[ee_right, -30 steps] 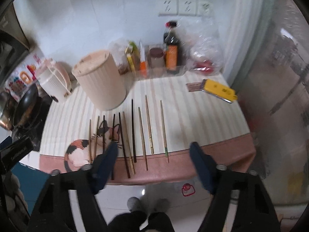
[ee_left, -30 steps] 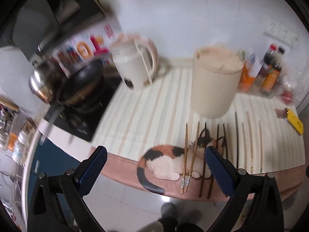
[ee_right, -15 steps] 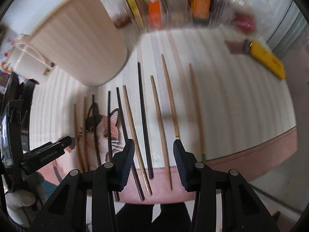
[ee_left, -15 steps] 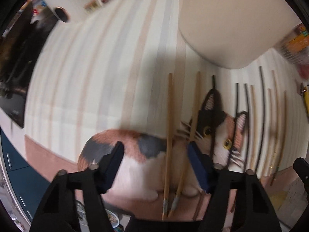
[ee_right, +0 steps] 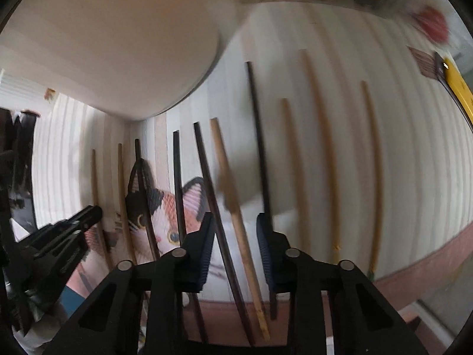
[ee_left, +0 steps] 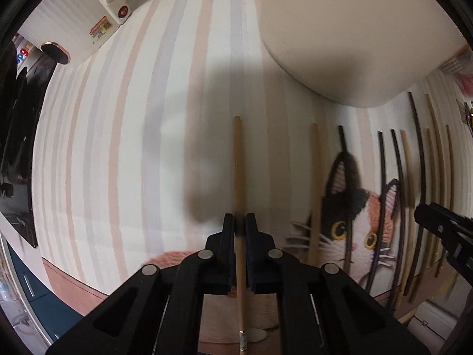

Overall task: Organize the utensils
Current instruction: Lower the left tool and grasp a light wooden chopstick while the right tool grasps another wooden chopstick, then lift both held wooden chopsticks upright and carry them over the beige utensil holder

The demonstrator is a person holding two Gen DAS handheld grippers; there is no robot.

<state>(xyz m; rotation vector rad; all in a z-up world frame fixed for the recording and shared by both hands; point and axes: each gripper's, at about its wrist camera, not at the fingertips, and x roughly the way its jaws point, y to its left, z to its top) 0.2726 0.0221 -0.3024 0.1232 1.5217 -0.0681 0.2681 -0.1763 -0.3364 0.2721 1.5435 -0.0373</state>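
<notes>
Several chopsticks, light wood and dark, lie side by side on the striped tablecloth (ee_left: 118, 148). My left gripper (ee_left: 239, 222) points down and is shut on the leftmost light wooden chopstick (ee_left: 238, 159), which lies flat on the cloth. My right gripper (ee_right: 235, 219) hangs over the middle of the row with its jaws closing. A tan chopstick (ee_right: 227, 183) and a dark chopstick (ee_right: 207, 171) lie between its fingers, and the pads do not press on them. A long black chopstick (ee_right: 257, 136) passes under its right finger. Each gripper shows at the edge of the other's view.
A tall beige ribbed container (ee_right: 103, 44) stands just behind the chopsticks. A cat picture (ee_left: 354, 216) is printed on the cloth near the front edge. A white kettle base (ee_left: 109, 6) and a black stove (ee_left: 17, 118) are at the left; a yellow item (ee_right: 458, 91) and bottles are at the back right.
Both grippers came down from high above to just over the table. The left jaws went from wide open to shut on the leftmost chopstick. The right jaws narrowed around two chopsticks.
</notes>
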